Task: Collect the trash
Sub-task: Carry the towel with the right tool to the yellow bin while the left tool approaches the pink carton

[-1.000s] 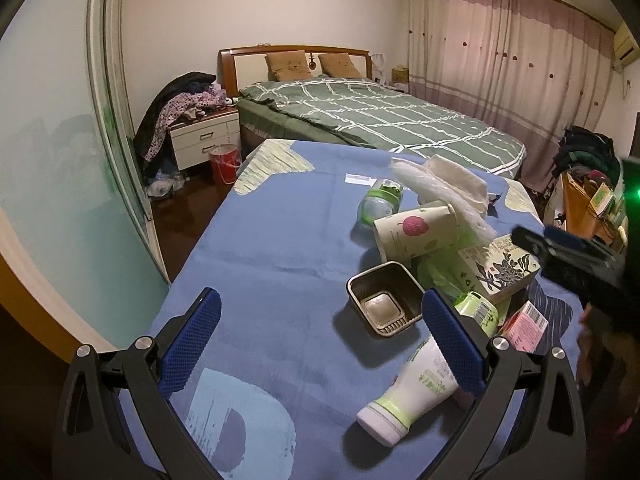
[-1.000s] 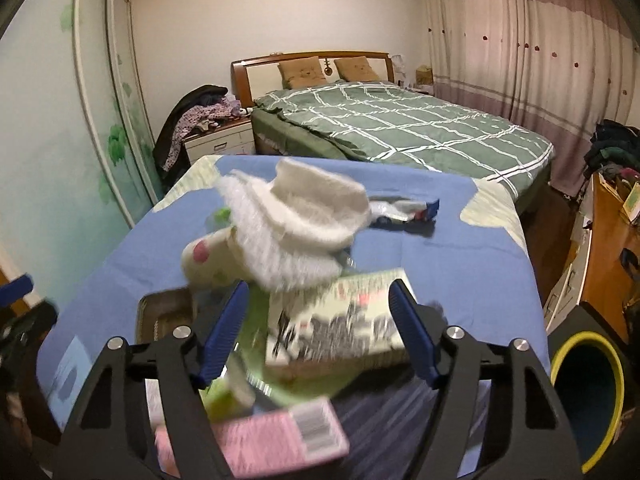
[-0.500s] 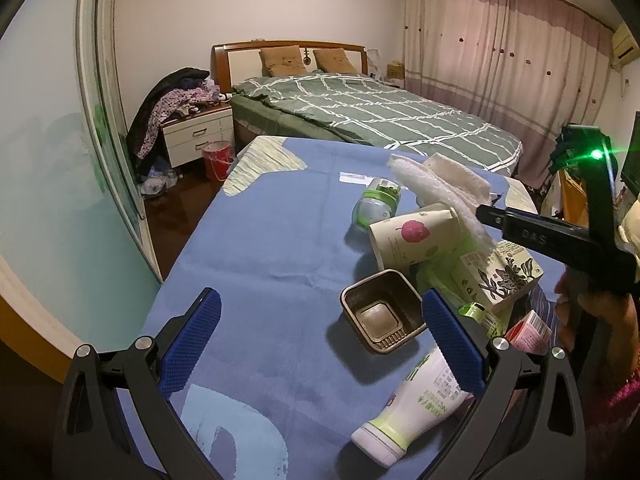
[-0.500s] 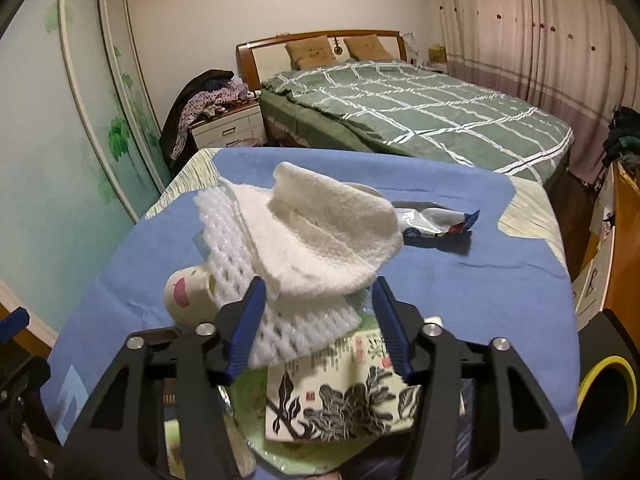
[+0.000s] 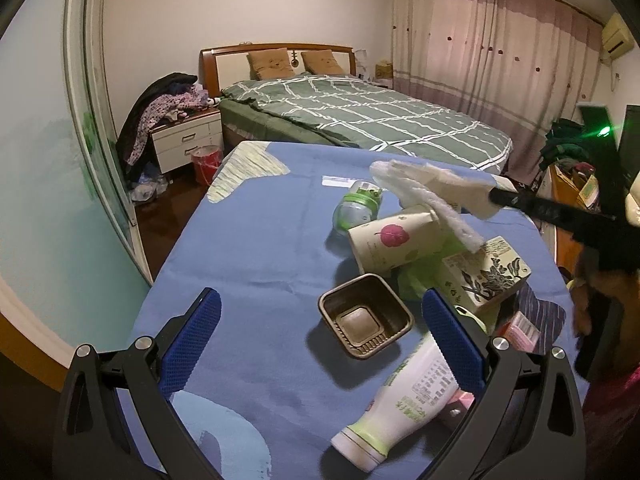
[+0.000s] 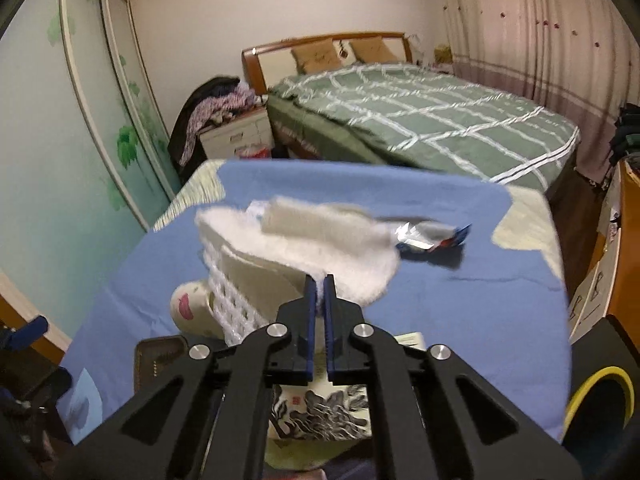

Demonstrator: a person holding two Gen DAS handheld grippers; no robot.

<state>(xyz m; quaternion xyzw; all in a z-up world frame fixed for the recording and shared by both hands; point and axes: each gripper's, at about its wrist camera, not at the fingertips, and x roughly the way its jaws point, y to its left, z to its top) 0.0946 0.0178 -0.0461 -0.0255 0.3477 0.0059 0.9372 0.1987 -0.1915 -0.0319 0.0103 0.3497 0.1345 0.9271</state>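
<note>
Right gripper (image 6: 319,280): pinching the white foam netting (image 6: 304,236), holding it lifted above the paper cup (image 5: 394,240).
Left gripper (image 5: 318,332): hovering spread wide over the brown tray (image 5: 366,320) on the blue tablecloth (image 5: 248,240).

Beyond the desk (image 5: 248,248) under its blue cloth, we see a bed (image 5: 360,120) with a green checked cover and two brown pillows (image 5: 296,63). A white nightstand (image 5: 188,140) heaped with clothes stands beside it, a red bucket (image 5: 206,164) on the floor just in front, and pink curtains (image 5: 492,80) hang along the far wall.

left claw (image 5: 320,332) spread wide, right claw (image 6: 319,280) clamped
</note>
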